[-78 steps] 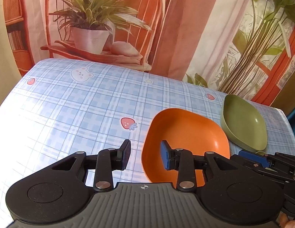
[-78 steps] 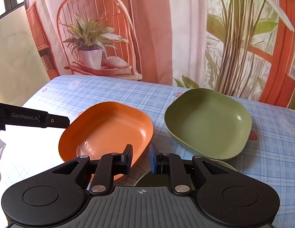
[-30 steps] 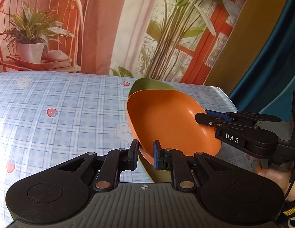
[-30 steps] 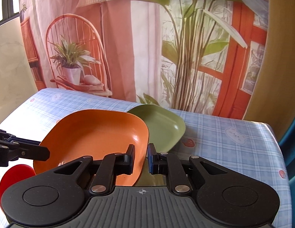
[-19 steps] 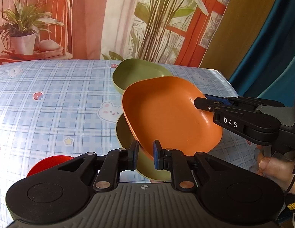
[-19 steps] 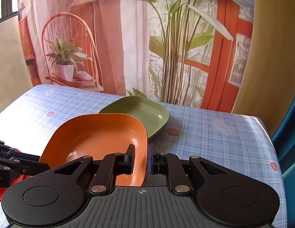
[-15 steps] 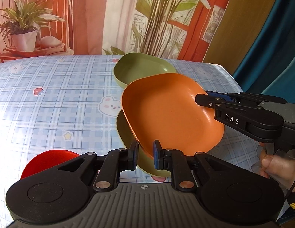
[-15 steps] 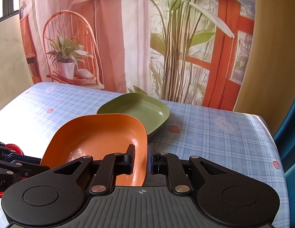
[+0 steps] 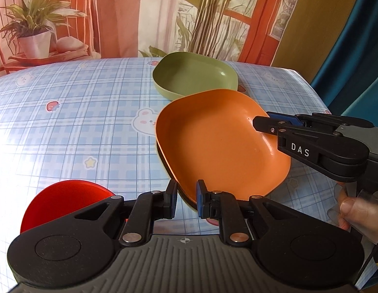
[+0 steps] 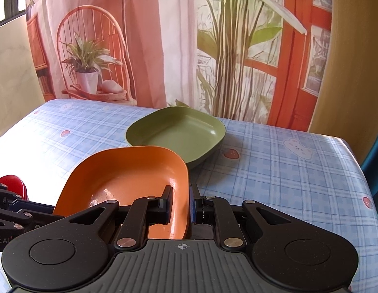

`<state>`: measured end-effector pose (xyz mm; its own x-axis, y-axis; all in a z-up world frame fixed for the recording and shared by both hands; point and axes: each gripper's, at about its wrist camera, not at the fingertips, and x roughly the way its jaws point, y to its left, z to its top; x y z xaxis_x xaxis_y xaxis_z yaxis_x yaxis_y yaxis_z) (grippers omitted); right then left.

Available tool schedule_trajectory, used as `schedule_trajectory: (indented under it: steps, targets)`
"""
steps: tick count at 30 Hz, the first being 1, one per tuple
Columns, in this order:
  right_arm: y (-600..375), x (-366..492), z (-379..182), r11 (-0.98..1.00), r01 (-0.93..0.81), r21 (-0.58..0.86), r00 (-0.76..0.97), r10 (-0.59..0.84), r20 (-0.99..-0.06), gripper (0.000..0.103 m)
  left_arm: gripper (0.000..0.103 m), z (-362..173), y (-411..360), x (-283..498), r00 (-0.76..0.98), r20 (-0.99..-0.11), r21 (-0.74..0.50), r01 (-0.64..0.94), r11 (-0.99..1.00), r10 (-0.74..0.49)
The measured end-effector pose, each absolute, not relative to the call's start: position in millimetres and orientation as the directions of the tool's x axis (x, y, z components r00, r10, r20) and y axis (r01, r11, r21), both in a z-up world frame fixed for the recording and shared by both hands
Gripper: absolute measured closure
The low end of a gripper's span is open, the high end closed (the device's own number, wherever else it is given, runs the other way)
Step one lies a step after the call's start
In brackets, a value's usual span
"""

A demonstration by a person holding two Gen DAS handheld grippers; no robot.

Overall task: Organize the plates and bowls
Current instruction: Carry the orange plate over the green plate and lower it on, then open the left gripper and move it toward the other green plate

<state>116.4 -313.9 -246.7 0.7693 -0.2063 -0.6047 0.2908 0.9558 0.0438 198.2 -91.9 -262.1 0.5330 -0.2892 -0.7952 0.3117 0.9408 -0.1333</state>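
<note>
Two grippers pinch the orange plate [image 9: 220, 144]: left gripper [image 9: 186, 199] nearly closed on its near rim, right gripper [image 10: 180, 204] closed on its side wall, plate resting atop a green dish [image 9: 164, 163] beneath. Uneven release could tip it or drag the stack toward the table [image 9: 79, 112] edge

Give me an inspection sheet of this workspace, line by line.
Surface: table under a blue plaid cloth with bear and strawberry prints.
Job's things: orange plate nested on a green dish barely visible beneath; green plate alone behind; red bowl near the front edge.
Clutter: nothing seen.
Grippers: left gripper and right gripper each clamp the orange plate's rim.
Cables: nothing seen.
Surroundings: printed backdrop of plants and chair.
</note>
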Motion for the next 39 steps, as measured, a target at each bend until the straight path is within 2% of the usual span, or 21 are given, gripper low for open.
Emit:
schedule_trajectory:
  steps: [16,23,32,35,39]
  targets:
    - [-308.6,116.1,-257.9,0.954,0.299,0.01,0.753,-0.229,-0.617,0.089,0.086,-267.2,-95.0,198.9,0.517,-0.81,-0.119,0.316,0.941,-0.276]
    - [-307.1,118.0,-257.8,0.955,0.296,0.001,0.747,-0.23,-0.624,0.084,0.086,-267.3,-94.1,200.0,0.512,-0.809,-0.136,0.317,0.939,-0.29]
    - [-305.6,116.2,-254.6,0.956,0.295,0.003,0.747,-0.228,-0.625,0.082,0.079,-259.9,-92.4,201.0,0.534,-0.796,-0.133,0.307,0.942,-0.286]
    - [-305.0,114.7,-249.6,0.956,0.292,0.001,0.754,-0.23,-0.616,0.082,0.071,-252.3,-91.1,201.4,0.551,-0.783,-0.131,0.307,0.943,-0.288]
    - [-303.8,113.8,-241.6,0.959,0.284,0.003,0.766,-0.225,-0.602,0.082,0.071,-242.4,-91.2,202.7,0.569,-0.769,-0.126,0.313,0.941,-0.292]
